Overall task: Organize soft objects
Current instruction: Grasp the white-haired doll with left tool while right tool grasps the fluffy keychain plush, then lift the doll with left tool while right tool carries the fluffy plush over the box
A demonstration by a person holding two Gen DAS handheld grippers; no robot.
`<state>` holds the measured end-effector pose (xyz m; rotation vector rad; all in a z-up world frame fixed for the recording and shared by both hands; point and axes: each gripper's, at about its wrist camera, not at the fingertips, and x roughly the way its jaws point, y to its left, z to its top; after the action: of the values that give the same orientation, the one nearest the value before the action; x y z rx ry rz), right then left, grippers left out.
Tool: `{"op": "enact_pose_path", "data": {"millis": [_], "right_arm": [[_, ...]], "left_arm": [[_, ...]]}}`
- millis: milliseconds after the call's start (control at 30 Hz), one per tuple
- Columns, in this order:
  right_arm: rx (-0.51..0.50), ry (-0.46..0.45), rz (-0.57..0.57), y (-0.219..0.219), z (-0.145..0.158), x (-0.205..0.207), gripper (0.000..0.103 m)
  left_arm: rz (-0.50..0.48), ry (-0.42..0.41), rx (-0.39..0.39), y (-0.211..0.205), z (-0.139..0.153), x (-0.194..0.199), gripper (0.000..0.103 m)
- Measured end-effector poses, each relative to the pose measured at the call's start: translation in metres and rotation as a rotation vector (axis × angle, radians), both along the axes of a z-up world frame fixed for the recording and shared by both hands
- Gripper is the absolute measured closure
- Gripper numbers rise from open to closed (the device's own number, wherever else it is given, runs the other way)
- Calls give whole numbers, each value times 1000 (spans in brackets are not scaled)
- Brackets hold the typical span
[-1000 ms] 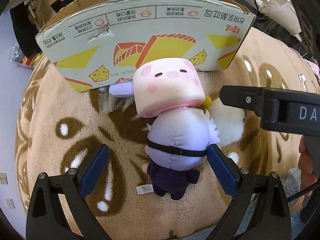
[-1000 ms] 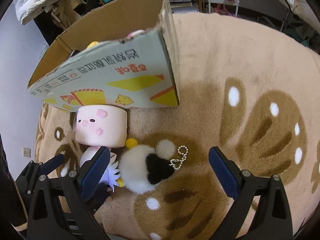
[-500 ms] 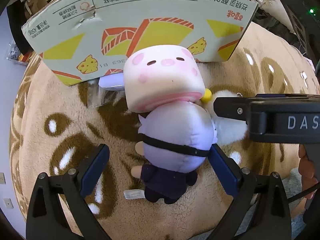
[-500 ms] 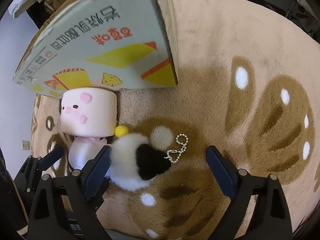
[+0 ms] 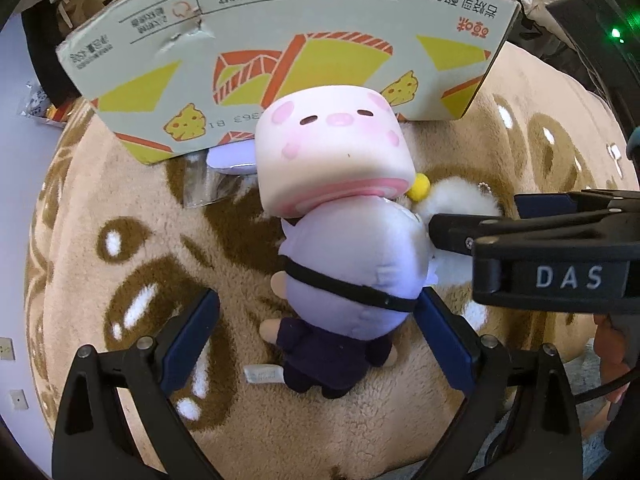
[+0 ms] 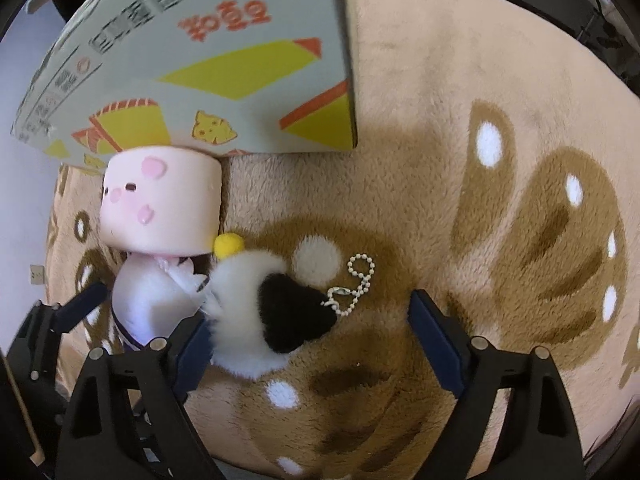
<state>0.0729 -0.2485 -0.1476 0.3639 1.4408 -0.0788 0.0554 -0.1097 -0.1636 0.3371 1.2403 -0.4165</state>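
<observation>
Box [image 5: 288, 36]: cardboard, pale grey with yellow and orange wedge prints and cheese cartoons, standing on the rug; from these angles only its outer wall is showing, so its contents cannot be told.
Rug [image 6: 460, 160]: thick tan fleece with brown paw shapes and white spots, everything is lying on it.
Pig block [image 5: 332, 156]: a soft, smooth, rounded cube, cream with pink blush marks and snout, sitting right against the box wall and touching the doll.
Doll [image 5: 352, 276]: plush, lavender padded body with a thin black band round it, dark purple lower part, small peach limbs, a white tag at its side; it is lying on the rug just in front of the pig block.
Pom-pom [image 6: 260, 312]: a fluffy white puff with a black furry patch, a yellow ball at its top and a beaded metal chain trailing off to the side, lying just beside the doll.
Wrapper [image 5: 208, 188]: clear crinkled plastic, lying by the box's foot.
Left claw [image 5: 316, 336]: standing wide, its blue pads straddling the doll's waist; the right pad is close against the plush, the left one is well apart, nothing gripped.
Right claw [image 6: 308, 328]: its jaws are just closing in but standing wide, the left pad brushing the pom-pom's fur, the right pad clear of it over bare rug.
</observation>
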Motion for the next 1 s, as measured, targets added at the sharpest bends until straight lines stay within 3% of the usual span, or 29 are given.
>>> {"op": "enact_pose_path", "data": {"millis": [133,267,367,433,633,700,867,1000], "right_arm": [[-28,12,13,10,1,2,14],[-73,23,35,23,3,3,22],[-109,27,36,29,4,0,30],[-141,34,47,32,5,-2,41],[-160,37,65,38,8,-12,45],[-172,36,74,40,11,-17,48],[-174,30,64,45,16,-27,55],[-164,13,55,44,22,-34,58]], "left_arm": [[-4,7,-9,0,4,0,14],[-20,29,-45,2,6,-4,29],[-38,24,-42,2,5,-8,30],[-40,26,-43,0,5,-9,31],[-31,50,-35,1,-5,-12,31],[-43,41,49,-2,-19,-11,36],[-55,26,20,-1,-13,-18,51],[-54,12,23,7,-8,-19,56]]}}
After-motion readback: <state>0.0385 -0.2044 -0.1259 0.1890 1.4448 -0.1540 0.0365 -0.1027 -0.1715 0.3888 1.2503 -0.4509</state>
